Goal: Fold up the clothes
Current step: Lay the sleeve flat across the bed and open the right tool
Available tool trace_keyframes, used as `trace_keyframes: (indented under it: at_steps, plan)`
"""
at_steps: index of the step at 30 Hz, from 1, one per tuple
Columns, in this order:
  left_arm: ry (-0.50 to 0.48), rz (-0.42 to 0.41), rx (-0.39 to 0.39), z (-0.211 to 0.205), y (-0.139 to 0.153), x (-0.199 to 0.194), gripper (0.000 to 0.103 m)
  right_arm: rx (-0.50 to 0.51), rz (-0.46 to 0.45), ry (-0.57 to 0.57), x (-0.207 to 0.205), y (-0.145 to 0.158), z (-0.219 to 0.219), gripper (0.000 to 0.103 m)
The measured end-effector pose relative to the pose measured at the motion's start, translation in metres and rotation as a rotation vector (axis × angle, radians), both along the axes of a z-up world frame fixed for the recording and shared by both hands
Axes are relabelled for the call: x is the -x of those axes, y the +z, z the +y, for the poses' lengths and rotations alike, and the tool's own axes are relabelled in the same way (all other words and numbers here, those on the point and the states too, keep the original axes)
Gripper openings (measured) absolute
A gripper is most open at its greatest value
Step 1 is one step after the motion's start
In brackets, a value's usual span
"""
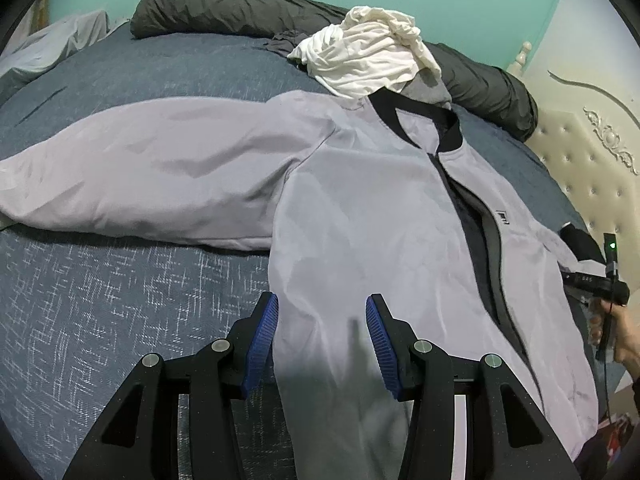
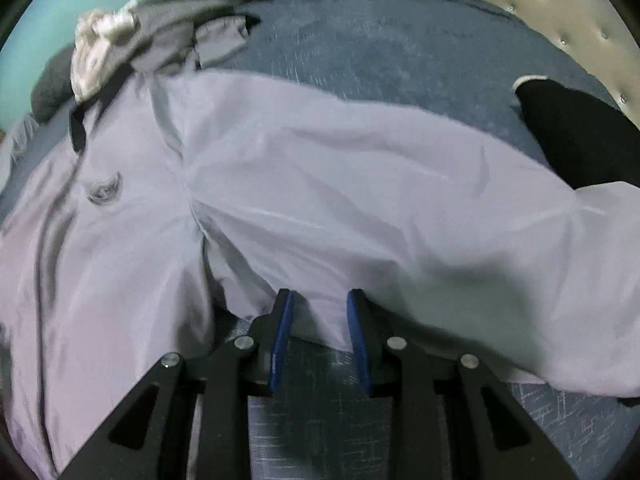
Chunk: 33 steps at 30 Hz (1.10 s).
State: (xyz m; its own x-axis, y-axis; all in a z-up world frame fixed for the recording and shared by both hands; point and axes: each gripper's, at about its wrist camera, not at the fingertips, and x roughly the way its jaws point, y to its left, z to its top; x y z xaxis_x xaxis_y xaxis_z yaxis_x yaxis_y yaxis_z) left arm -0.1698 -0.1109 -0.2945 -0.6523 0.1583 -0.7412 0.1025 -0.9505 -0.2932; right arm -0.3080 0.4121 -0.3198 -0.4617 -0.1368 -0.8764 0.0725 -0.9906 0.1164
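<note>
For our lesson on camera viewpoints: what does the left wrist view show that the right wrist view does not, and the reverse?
Left wrist only: the jacket's left sleeve spread flat, its open dark zipper front, the person's hand holding the other tool, and the carved headboard.

Right wrist only: the right sleeve with its black cuff, and the right hand-held gripper open at the sleeve's lower edge.

Both: the lilac jacket, its black collar, the white garment and the blue bedspread.

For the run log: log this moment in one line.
jacket flat on bed | left claw open | right claw open at sleeve
</note>
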Motion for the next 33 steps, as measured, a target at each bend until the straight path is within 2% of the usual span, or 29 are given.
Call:
trace_keyframes:
  at_steps: [3, 7, 9, 10, 11, 14, 17, 28, 33]
  plan:
    - [-0.026, 0.007, -0.011, 0.008, 0.008, 0.002, 0.05, 0.001, 0.072, -0.003, -0.012, 0.018, 0.008, 0.028]
    - [-0.077, 0.007, -0.064, 0.028, 0.02, 0.013, 0.05, 0.027, 0.09, -0.069, -0.023, 0.029, 0.039, 0.028]
    - [-0.112, -0.002, -0.088, 0.046, 0.026, 0.025, 0.059, 0.022, 0.086, -0.084, -0.024, 0.029, 0.05, 0.028]
    - [-0.129, -0.009, -0.086, 0.057, 0.029, 0.031, 0.066, 0.016, 0.086, -0.089, -0.026, 0.029, 0.056, 0.028]
    - [-0.149, -0.021, -0.079, 0.069, 0.031, 0.037, 0.068, 0.019, 0.089, -0.092, -0.027, 0.029, 0.058, 0.028]
    - [-0.192, -0.035, -0.04, 0.101, 0.041, 0.054, 0.069, 0.05, 0.096, -0.109, -0.037, 0.032, 0.071, 0.028]
    - [-0.172, -0.043, -0.034, 0.109, 0.044, 0.059, 0.069, 0.072, 0.1, -0.112, -0.046, 0.033, 0.079, 0.028]
    - [-0.023, -0.076, -0.058, 0.028, 0.028, 0.0, 0.069, 0.14, 0.105, -0.147, -0.069, 0.035, 0.101, 0.028]
    - [0.084, -0.063, -0.049, -0.046, 0.038, -0.025, 0.07, 0.151, 0.123, -0.147, -0.09, 0.045, 0.102, 0.028]
